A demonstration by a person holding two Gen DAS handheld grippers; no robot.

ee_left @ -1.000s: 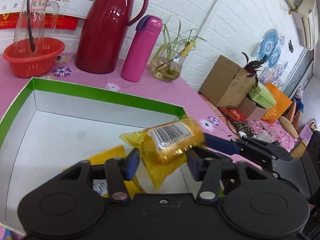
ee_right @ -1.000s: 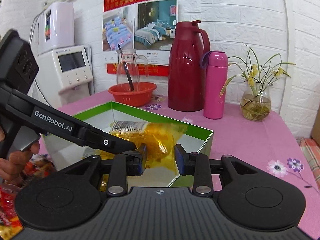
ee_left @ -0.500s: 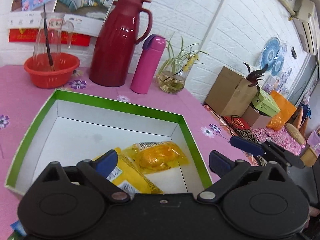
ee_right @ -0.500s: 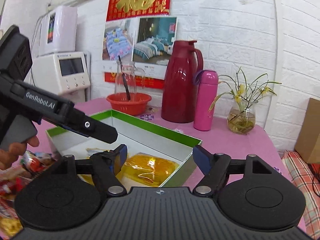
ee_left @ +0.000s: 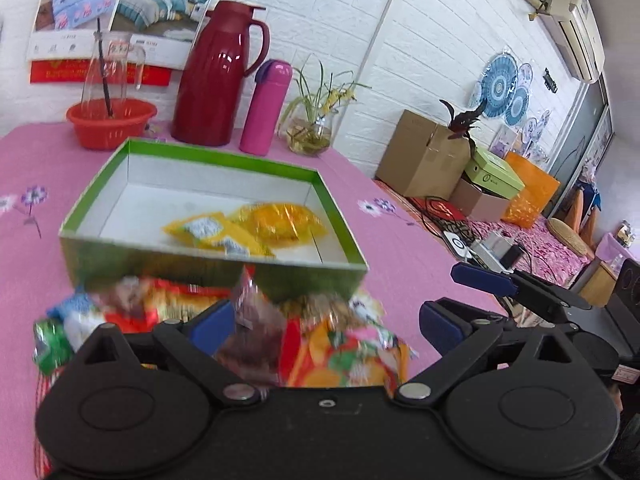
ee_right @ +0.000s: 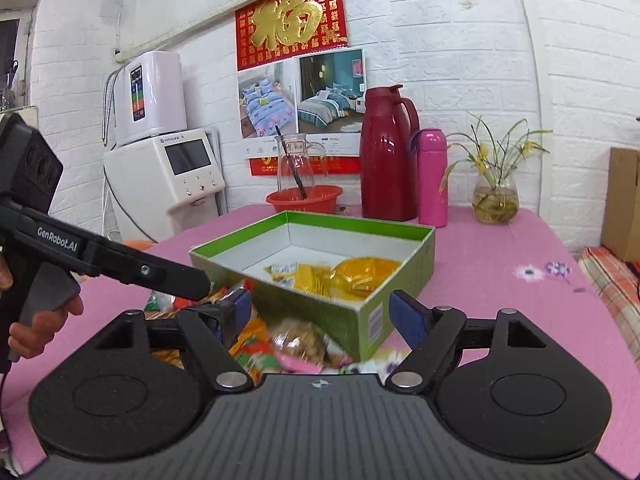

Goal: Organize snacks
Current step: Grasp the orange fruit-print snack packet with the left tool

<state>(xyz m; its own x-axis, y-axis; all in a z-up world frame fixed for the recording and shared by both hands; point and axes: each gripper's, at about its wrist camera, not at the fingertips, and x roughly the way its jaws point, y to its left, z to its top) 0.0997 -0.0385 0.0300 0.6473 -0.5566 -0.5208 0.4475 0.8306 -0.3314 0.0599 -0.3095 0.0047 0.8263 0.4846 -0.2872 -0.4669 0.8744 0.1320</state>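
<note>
A green box (ee_left: 212, 268) with a white inside sits on the pink table; it also shows in the right wrist view (ee_right: 404, 276). Two yellow snack packets (ee_left: 276, 222) lie in it, also seen in the right wrist view (ee_right: 360, 274). A heap of mixed snack packets (ee_left: 248, 320) lies in front of the box, under both grippers, and shows in the right wrist view (ee_right: 296, 344). My left gripper (ee_left: 326, 324) is open and empty above the heap. My right gripper (ee_right: 320, 312) is open and empty beside it.
A red bowl with a glass jug (ee_left: 110, 120), a red thermos (ee_left: 218, 76), a pink bottle (ee_left: 266, 106) and a plant vase (ee_left: 310, 136) stand behind the box. A white appliance (ee_right: 164, 176) stands at the left. Cardboard boxes (ee_left: 424, 156) sit beyond the table's right edge.
Both grippers opened and let the yellow packet drop into the box. Both then drew back and now hang over the snack heap in front of the box.
</note>
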